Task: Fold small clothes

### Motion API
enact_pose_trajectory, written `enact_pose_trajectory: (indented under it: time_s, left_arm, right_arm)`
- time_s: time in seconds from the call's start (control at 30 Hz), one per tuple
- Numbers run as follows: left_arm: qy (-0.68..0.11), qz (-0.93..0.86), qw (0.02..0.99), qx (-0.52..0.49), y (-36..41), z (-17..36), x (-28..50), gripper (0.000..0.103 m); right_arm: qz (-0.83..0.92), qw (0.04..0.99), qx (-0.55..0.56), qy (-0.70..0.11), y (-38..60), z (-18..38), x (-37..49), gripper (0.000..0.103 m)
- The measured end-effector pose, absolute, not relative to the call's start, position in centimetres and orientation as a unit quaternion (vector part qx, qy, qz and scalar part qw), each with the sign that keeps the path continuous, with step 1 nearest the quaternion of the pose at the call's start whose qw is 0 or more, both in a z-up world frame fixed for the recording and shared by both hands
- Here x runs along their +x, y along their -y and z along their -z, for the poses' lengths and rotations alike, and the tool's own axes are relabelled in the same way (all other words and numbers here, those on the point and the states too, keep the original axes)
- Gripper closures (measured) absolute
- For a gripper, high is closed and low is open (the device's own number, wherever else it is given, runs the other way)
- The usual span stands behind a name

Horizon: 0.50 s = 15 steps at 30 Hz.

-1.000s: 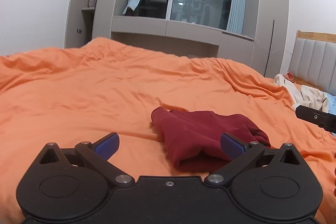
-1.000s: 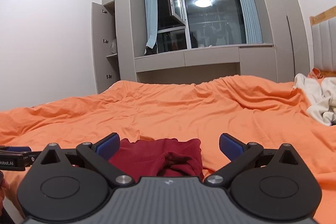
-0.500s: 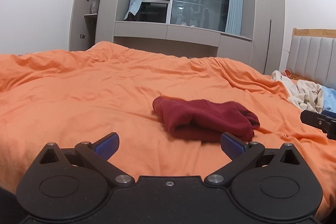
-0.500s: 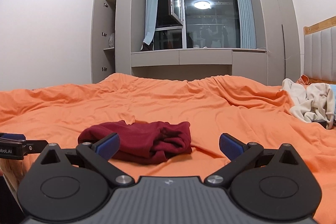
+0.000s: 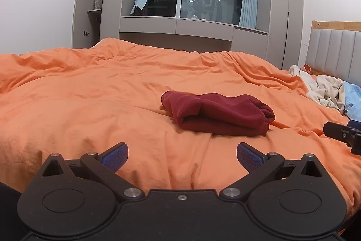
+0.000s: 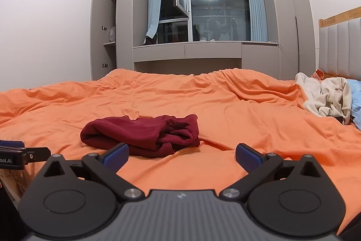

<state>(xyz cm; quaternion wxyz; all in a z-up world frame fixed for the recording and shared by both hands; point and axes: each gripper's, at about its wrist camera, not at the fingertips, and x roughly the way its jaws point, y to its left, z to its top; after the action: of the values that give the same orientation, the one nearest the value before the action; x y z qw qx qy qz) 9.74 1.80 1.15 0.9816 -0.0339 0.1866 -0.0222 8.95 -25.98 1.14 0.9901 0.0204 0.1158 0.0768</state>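
Left wrist and right wrist views. Compared with one second ago, both tools have drawn back toward the near edge of the bed: the folded dark red garment (image 5: 217,114), which then lay between and partly behind the fingers, now sits clear of them, farther off on the orange duvet (image 5: 90,105). The left tool (image 5: 182,156) and the right tool (image 6: 182,156) remain spread wide with nothing between the blue pads (image 5: 115,155), as they were before.

The garment lies near the middle of the duvet, ahead and slightly right of the left tool, ahead and left of the right tool. What kind of clothing it is cannot be made out from its bundled shape. The near left pad of the right tool covers a small part of its edge.

Each tool appears only partly in the other's view: a black tip at the right margin of the left view, a black bar with cut-off lettering at the left margin of the right view.

Count: two tools, one red garment, one heap of cream clothes (image 6: 325,96) at the far right by the padded headboard (image 6: 340,46), beside a partly cropped light blue item (image 6: 356,101).
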Motion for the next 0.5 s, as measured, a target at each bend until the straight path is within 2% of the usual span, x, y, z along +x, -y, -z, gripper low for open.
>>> enact_pose_trajectory:
  time_s: [0.5]
  left_arm:
    - [-0.187,0.022,0.982,-0.034,-1.79,-1.17,9.72,0.001]
  right_arm:
    - [-0.076,0.990,0.021,-0.116,26.12,-1.13,8.99,0.000]
